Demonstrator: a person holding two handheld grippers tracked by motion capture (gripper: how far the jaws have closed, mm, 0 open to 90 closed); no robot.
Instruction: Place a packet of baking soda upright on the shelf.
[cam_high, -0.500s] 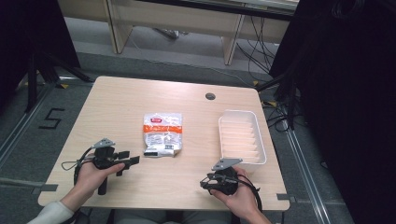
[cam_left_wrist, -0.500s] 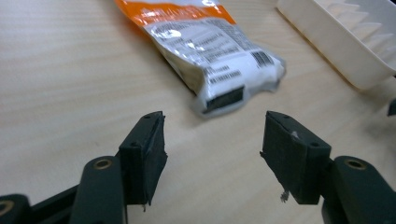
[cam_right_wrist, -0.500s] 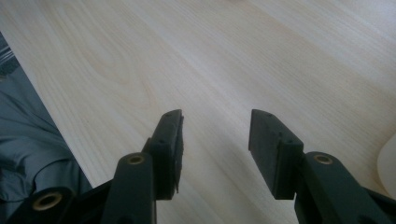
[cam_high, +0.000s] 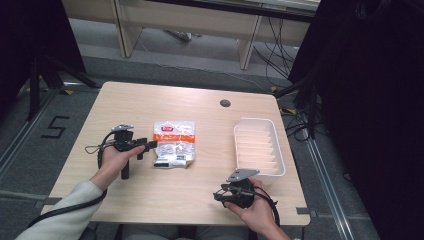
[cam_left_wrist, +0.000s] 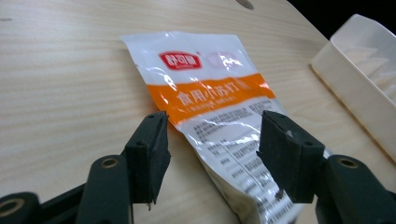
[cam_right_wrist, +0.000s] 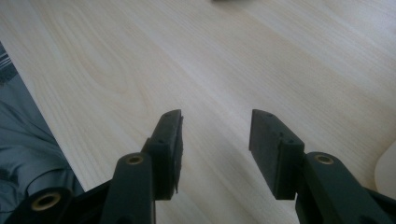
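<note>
That pouch (cam_left_wrist: 219, 121) looked light, floppy and slick (crinkly film), so the left gripper (cam_left_wrist: 212, 154), jaws wide around its near edge, probably wanted a flat edge pinch.

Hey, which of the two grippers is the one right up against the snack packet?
The left gripper, at the packet's left edge, its open jaws straddling the packet's near end in the left gripper view. The right gripper sits open over bare table near the front edge, beside the white tray.

Looks like a lab/test room: bare wood table (cam_high: 150, 100) with a cable grommet hole (cam_high: 225, 103), grey carpet floor with a taped "5" (cam_high: 56, 127) at left, loose cables (cam_high: 295, 120) far right, black curtains (cam_high: 370, 75) both sides.
</note>
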